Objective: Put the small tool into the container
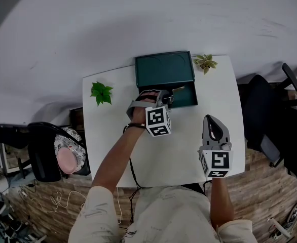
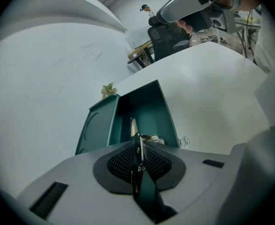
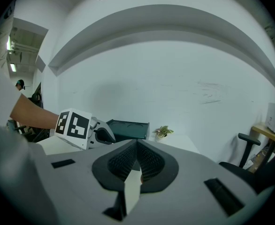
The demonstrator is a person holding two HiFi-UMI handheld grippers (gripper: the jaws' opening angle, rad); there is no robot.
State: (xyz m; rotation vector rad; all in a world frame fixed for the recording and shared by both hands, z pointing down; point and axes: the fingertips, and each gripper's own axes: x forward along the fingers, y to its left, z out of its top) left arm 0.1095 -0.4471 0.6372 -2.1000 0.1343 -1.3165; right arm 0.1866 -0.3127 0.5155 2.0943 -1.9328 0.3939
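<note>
I keep left gripper (image 1: 165, 98) tipped over open container (image 1: 188, 95) so tool (image 2: 133, 126) drops inside; jaws barely parted, tool apparently loose between them. Right gripper (image 1: 213, 125) idles closed, empty

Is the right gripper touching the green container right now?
Apart. The head view shows the right gripper off to one side, with open white table showing between it and the container.

A white table (image 1: 189, 151) stands against a pale, evenly lit wall (image 1: 138, 19) at 12 o'clock, a black office chair (image 1: 262, 115) at 3 o'clock, another chair (image 1: 44, 151) at 8 o'clock, on a wood-plank floor (image 1: 262, 189).
</note>
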